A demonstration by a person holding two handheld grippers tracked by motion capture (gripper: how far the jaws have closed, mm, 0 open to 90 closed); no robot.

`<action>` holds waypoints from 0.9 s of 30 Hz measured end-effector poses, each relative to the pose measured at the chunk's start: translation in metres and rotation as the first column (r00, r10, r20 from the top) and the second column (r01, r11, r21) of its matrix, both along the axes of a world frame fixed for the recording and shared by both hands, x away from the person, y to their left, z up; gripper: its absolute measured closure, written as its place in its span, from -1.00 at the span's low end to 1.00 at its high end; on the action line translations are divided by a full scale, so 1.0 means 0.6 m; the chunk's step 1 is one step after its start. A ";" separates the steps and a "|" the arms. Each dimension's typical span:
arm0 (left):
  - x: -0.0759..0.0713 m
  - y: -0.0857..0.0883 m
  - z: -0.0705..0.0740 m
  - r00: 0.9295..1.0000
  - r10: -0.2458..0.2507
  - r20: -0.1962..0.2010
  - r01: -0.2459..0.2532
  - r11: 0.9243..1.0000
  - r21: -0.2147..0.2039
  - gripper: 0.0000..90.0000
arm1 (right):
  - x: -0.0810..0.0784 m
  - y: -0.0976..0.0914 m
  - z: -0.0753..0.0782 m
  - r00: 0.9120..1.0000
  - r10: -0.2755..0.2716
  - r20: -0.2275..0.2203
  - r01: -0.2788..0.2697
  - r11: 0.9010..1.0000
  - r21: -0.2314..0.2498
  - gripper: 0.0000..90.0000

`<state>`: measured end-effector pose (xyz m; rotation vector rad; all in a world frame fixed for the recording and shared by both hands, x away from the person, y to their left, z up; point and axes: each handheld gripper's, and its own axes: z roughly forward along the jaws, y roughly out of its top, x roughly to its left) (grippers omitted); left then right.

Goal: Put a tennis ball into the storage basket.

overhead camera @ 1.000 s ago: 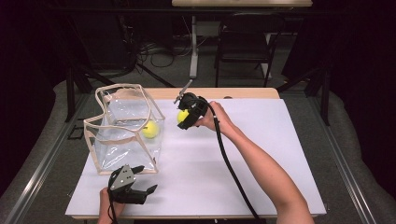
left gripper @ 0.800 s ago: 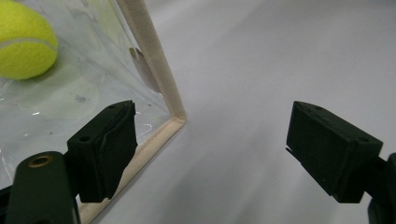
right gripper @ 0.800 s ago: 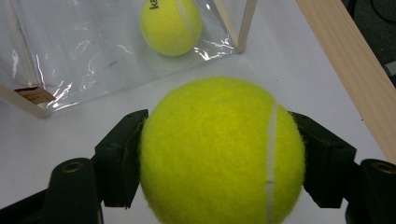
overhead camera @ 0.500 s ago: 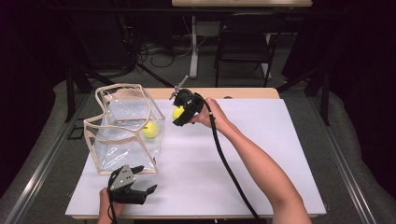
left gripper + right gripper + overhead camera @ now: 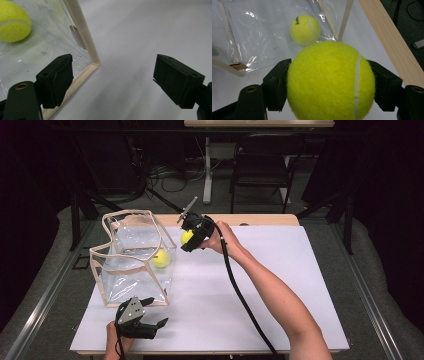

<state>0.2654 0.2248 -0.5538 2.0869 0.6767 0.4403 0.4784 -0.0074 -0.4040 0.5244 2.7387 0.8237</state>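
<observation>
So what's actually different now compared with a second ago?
The right gripper, shut on a tennis ball, has carried it a little leftward in the high view, closer to the open top of the clear bag. Nothing was let go or newly grasped. The second ball inside the bag, the bag itself and the open left gripper at the table's near edge stayed put.

dark room; grey floor [image 5: 320, 227], black chair [image 5: 260, 170] and cables [image 5: 160, 172] behind the white-topped table [image 5: 300, 270].
</observation>
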 end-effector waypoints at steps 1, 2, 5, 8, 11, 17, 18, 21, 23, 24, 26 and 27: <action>0.000 0.000 0.000 1.000 0.001 -0.001 -0.001 1.000 0.002 -0.64 | 0.000 0.001 0.001 1.000 0.001 -0.001 -0.001 1.000 0.003 -0.42; 0.000 0.000 0.000 1.000 0.003 -0.003 -0.003 1.000 0.002 -0.64 | 0.000 0.002 0.003 1.000 0.002 -0.002 -0.002 1.000 0.005 -0.42; 0.000 0.000 0.001 1.000 0.001 -0.002 -0.001 1.000 0.000 -0.64 | 0.000 0.005 0.007 1.000 0.004 -0.002 -0.004 1.000 0.008 -0.42; -0.001 0.000 0.001 1.000 0.003 -0.001 -0.003 1.000 -0.002 -0.64 | -0.001 0.009 0.012 1.000 0.000 0.002 0.000 1.000 0.015 -0.42; 0.000 0.001 0.001 1.000 0.004 0.002 -0.004 1.000 -0.002 -0.64 | -0.001 0.014 0.018 1.000 0.005 0.008 -0.005 1.000 0.012 -0.42; 0.000 0.000 0.001 1.000 0.004 0.002 -0.004 1.000 -0.006 -0.64 | 0.004 0.018 0.027 1.000 0.003 0.012 -0.003 1.000 0.018 -0.42; -0.001 0.000 0.001 1.000 0.004 0.002 -0.004 1.000 -0.008 -0.64 | 0.004 0.018 0.029 1.000 0.000 0.013 0.000 1.000 0.018 -0.42; 0.000 0.000 0.001 1.000 0.003 0.000 -0.003 1.000 -0.005 -0.64 | 0.004 0.019 0.034 1.000 0.000 0.016 -0.001 1.000 0.020 -0.42; 0.001 0.000 0.001 1.000 0.000 0.000 0.000 1.000 -0.001 -0.64 | 0.005 0.020 0.037 1.000 0.005 0.020 -0.005 1.000 0.021 -0.42; 0.001 0.000 0.001 1.000 -0.001 -0.001 0.001 1.000 -0.002 -0.64 | 0.005 0.020 0.038 1.000 0.003 0.022 -0.004 1.000 0.020 -0.42; 0.001 0.000 0.001 1.000 0.001 -0.002 -0.001 1.000 0.000 -0.64 | 0.005 0.020 0.041 1.000 0.002 0.025 -0.002 1.000 0.024 -0.42; 0.002 0.000 0.000 1.000 0.003 -0.003 -0.003 1.000 -0.002 -0.64 | 0.005 0.020 0.042 1.000 0.001 0.023 -0.002 1.000 0.025 -0.42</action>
